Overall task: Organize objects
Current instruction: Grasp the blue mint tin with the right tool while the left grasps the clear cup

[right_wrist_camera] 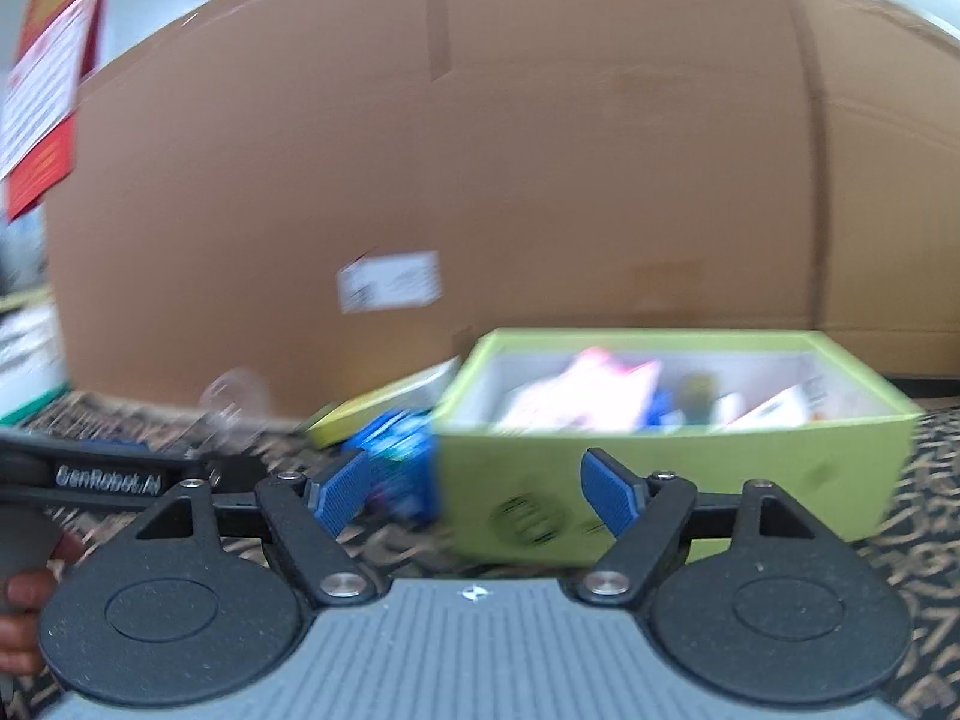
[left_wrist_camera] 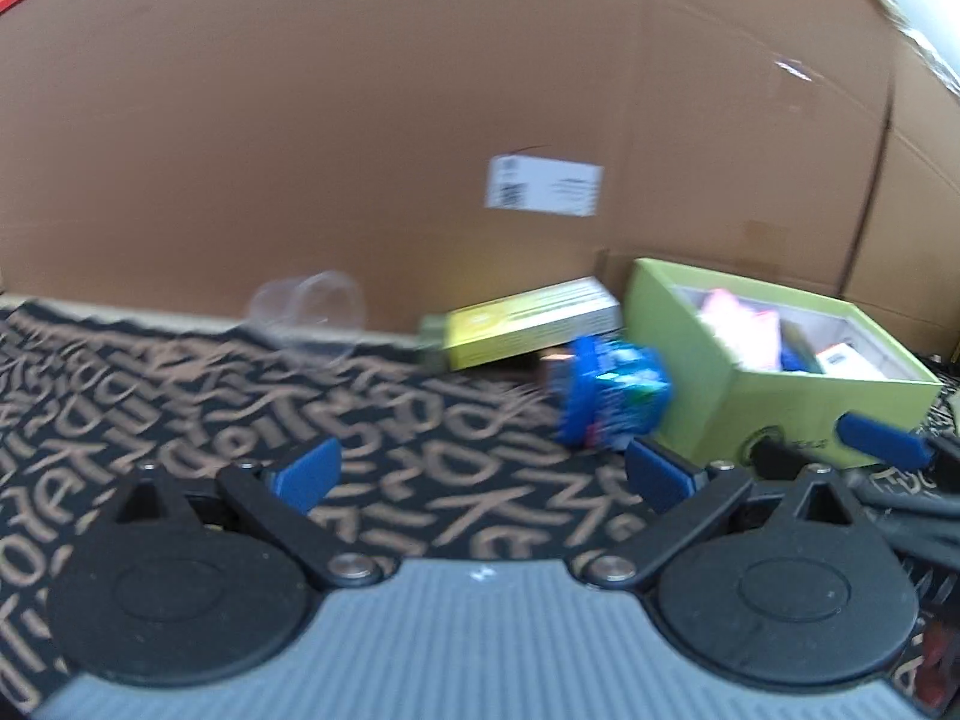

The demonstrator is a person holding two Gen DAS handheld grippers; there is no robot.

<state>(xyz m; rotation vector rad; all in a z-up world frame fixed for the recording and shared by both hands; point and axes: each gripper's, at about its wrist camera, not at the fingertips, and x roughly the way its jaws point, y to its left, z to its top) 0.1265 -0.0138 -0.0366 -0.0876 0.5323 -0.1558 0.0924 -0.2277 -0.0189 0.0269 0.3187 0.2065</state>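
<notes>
A lime-green open box (left_wrist_camera: 780, 414) stands on the patterned cloth with several small items inside. Against its left wall lies a blue packet (left_wrist_camera: 612, 390), and behind that a flat yellow-green carton (left_wrist_camera: 528, 324). My left gripper (left_wrist_camera: 483, 471) is open over bare cloth, short of the blue packet, with nothing between its fingers. In the right wrist view my right gripper (right_wrist_camera: 474, 489) is open too, just in front of the green box (right_wrist_camera: 720, 480), with the blue packet (right_wrist_camera: 402, 450) beyond its left finger. Both views are blurred.
A large cardboard box (left_wrist_camera: 420, 120) walls off the back. A clear plastic cup (left_wrist_camera: 312, 300) lies on its side near it, left of the carton. The black cloth with tan lettering (left_wrist_camera: 180, 396) covers the surface. A hand (right_wrist_camera: 24, 600) holds the left gripper's handle.
</notes>
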